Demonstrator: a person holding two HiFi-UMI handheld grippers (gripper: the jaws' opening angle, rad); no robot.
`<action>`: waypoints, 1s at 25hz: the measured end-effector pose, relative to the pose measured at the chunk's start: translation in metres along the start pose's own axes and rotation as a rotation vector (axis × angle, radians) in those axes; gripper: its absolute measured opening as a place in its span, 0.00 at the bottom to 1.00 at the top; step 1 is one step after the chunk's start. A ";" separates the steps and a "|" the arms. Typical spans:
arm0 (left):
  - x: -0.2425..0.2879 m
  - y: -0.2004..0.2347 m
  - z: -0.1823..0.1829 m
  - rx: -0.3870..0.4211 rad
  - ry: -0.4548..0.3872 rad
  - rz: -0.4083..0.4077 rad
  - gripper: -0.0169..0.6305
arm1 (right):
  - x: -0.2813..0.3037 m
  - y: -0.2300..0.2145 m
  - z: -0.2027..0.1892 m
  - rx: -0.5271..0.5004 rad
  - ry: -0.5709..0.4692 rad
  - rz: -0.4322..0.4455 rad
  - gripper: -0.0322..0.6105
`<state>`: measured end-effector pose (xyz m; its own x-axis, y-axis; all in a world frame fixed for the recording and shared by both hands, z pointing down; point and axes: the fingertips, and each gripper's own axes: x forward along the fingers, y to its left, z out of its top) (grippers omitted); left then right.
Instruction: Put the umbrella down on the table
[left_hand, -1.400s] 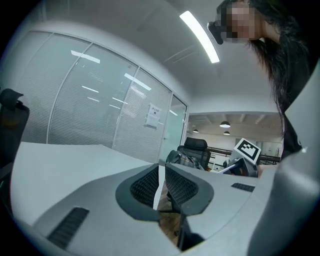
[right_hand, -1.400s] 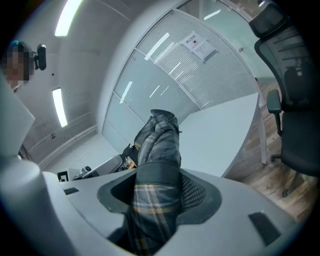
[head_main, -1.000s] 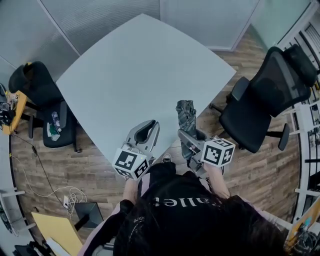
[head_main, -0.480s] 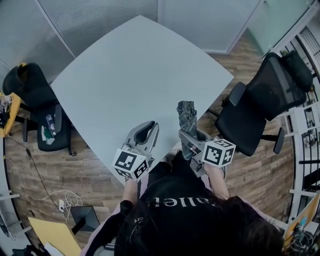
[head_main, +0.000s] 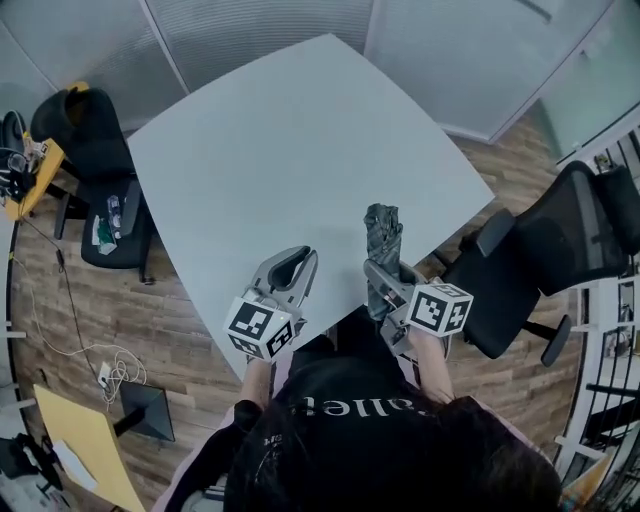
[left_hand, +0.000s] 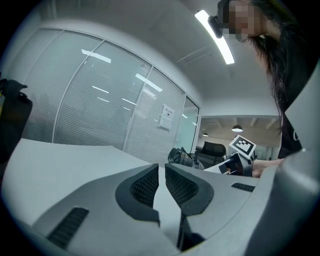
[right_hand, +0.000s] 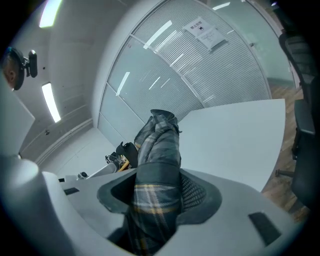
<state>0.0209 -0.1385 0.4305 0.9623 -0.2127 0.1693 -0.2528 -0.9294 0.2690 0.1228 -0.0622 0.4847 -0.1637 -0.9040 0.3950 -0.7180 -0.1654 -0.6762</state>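
The folded plaid umbrella (head_main: 381, 236) sticks forward out of my right gripper (head_main: 385, 276), which is shut on its lower part. Its tip hangs over the near right edge of the pale grey table (head_main: 290, 150). In the right gripper view the umbrella (right_hand: 159, 145) fills the gap between the jaws of the right gripper (right_hand: 161, 184) and points up and away. My left gripper (head_main: 303, 253) is over the table's near edge, to the left of the umbrella, shut and empty. From the left gripper (left_hand: 161, 172) I see the umbrella (left_hand: 182, 157) off to the right.
A black office chair (head_main: 560, 245) stands close to the table's right side. Another chair (head_main: 95, 170) with loose items on it is at the left. Glass partitions run behind the table. A white cable (head_main: 110, 375) lies on the wooden floor.
Both grippers have moved forward; the umbrella's tip has come in from the table's edge to over the tabletop. The left gripper stays shut, and the right keeps its grip.
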 end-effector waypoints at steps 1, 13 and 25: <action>0.004 0.004 0.001 -0.001 0.001 0.021 0.11 | 0.006 -0.003 0.004 -0.002 0.015 0.011 0.41; 0.046 0.020 0.022 -0.018 -0.021 0.205 0.11 | 0.048 -0.036 0.057 -0.063 0.165 0.117 0.41; 0.051 0.029 0.028 -0.031 -0.025 0.367 0.11 | 0.097 -0.075 0.088 -0.146 0.288 0.159 0.41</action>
<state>0.0652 -0.1849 0.4206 0.8089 -0.5384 0.2364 -0.5845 -0.7802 0.2230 0.2199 -0.1717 0.5191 -0.4502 -0.7621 0.4654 -0.7537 0.0448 -0.6557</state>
